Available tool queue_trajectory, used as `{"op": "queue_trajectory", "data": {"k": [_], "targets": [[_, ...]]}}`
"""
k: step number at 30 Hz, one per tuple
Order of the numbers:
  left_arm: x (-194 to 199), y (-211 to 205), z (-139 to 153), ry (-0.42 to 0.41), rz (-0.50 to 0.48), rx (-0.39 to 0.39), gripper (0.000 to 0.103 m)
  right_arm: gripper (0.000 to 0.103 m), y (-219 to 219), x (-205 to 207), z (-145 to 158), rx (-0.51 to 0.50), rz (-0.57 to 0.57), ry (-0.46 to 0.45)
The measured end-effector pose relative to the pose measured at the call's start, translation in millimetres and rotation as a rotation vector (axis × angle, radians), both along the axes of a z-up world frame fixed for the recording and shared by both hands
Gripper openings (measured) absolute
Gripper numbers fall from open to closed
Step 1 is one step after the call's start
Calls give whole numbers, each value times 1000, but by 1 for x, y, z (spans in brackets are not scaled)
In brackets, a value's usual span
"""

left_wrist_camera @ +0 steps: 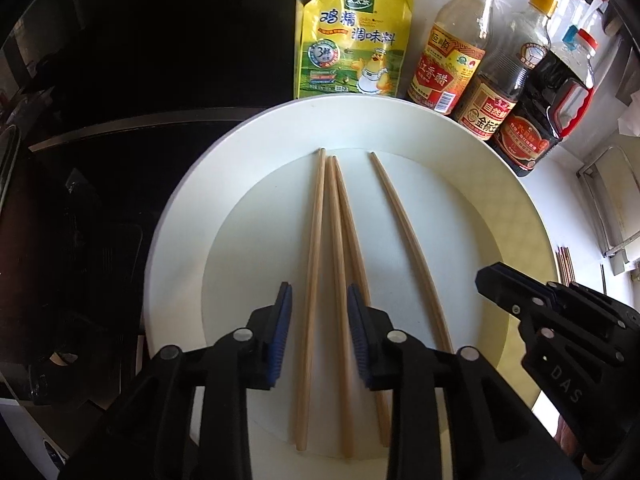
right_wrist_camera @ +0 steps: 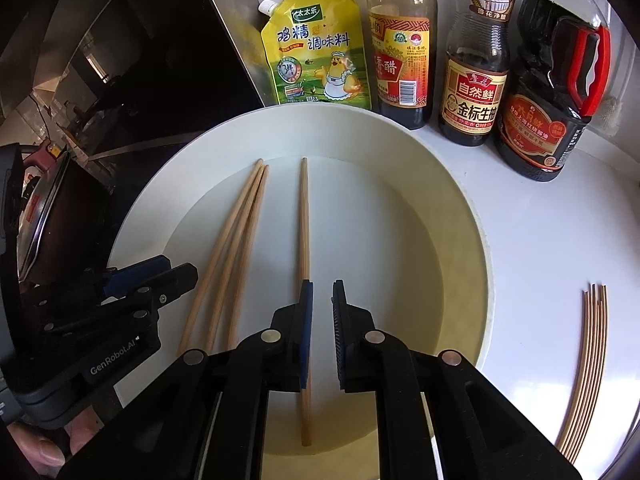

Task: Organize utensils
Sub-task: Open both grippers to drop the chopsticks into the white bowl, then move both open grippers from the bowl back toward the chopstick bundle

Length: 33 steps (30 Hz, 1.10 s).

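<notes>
Four wooden chopsticks lie side by side on a white plate. In the left wrist view my left gripper stands open low over their near ends, and two chopsticks run between its blue pads untouched. My right gripper hovers at the plate's right. In the right wrist view the right gripper shows a narrow empty gap. One chopstick passes under its left finger. Three more chopsticks lie further left beside the left gripper, on the same plate.
Behind the plate stand a yellow seasoning pouch and three sauce bottles. A bundle of thin sticks lies on the white counter to the right. A dark cooktop and a lidded pot are to the left.
</notes>
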<state>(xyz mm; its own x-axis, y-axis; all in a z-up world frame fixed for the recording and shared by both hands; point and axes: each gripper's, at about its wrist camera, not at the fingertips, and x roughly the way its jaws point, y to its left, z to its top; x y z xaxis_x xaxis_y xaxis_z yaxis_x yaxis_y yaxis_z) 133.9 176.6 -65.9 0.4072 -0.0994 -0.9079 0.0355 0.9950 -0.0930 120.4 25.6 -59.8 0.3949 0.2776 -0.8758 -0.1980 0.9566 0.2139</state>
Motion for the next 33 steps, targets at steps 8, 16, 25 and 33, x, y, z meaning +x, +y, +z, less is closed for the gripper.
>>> {"op": "queue_trajectory", "data": {"k": [8, 16, 25, 33], "targets": [[-7, 2, 7, -14, 12, -4, 45, 10, -9, -9, 7, 12, -19, -11], [-18, -6, 18, -34, -1, 2, 46, 14, -16, -20, 17, 22, -38, -36], [-34, -15, 33, -68, -7, 3, 57, 25, -30, -44, 31, 14, -65, -78], [-51, -29, 39, -94, -19, 8, 66, 37, -62, -71, 39, -2, -125, -126]]}}
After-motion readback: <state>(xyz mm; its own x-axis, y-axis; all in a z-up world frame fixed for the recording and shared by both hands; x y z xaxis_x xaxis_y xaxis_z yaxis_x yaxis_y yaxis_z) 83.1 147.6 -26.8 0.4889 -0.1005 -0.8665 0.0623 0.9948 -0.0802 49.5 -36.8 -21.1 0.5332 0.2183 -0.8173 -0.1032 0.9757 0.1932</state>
